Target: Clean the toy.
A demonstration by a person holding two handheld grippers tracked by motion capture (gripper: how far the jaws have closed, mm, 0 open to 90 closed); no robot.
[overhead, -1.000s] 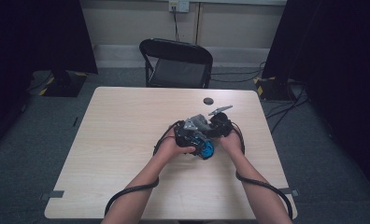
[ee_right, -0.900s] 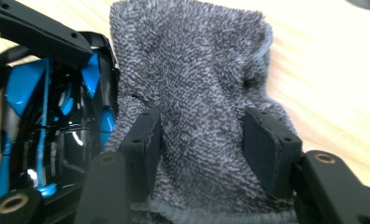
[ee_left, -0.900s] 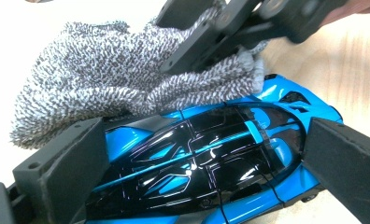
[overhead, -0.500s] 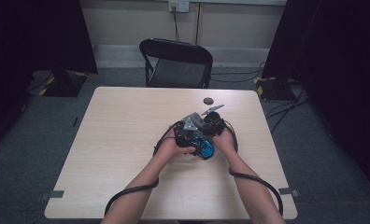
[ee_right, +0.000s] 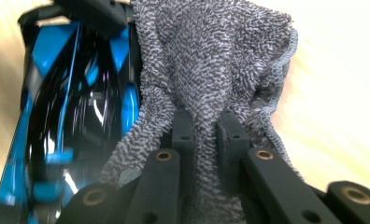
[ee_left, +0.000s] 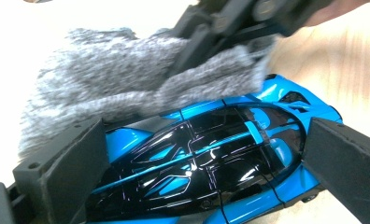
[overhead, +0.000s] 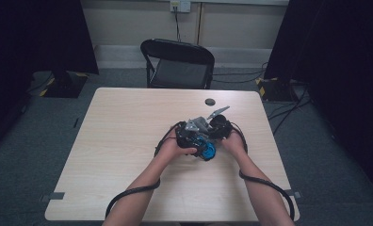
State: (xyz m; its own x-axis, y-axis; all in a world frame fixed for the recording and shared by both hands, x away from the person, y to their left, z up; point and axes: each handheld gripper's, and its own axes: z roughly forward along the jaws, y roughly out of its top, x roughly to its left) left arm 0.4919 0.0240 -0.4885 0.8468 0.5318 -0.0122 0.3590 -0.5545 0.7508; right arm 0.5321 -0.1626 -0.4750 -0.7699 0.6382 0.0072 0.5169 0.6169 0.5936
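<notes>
1. I found one blue and black toy car (ee_left: 206, 163) between the jaws of my left tongs (ee_left: 197, 172), one jaw against each flank; the left tongs were gripping it across its width.
2. In the left gripper view the car's long axis ran from lower left to upper right, crosswise to the jaws. I could not tell nose from tail with certainty.
3. In the right gripper view the car (ee_right: 66, 116) lay lengthwise along the left side, its long axis running roughly with the jaws' direction.
4. I counted one grey terry cloth (ee_right: 211, 74). My right tongs (ee_right: 206, 135) had just been closing and were clamped on a bunched fold of it.
5. The cloth (ee_left: 127, 88) lay touching the car's upper edge, with the right tongs (ee_left: 211, 42) coming in from above.
6. In the high view the car (overhead: 206, 149) sat right of the counter's (overhead: 118, 141) centre, between my two hands.
7. Also counted: one small dark round object (overhead: 209, 101) near the counter's far edge, and one black folding chair (overhead: 177, 63) beyond it.
</notes>
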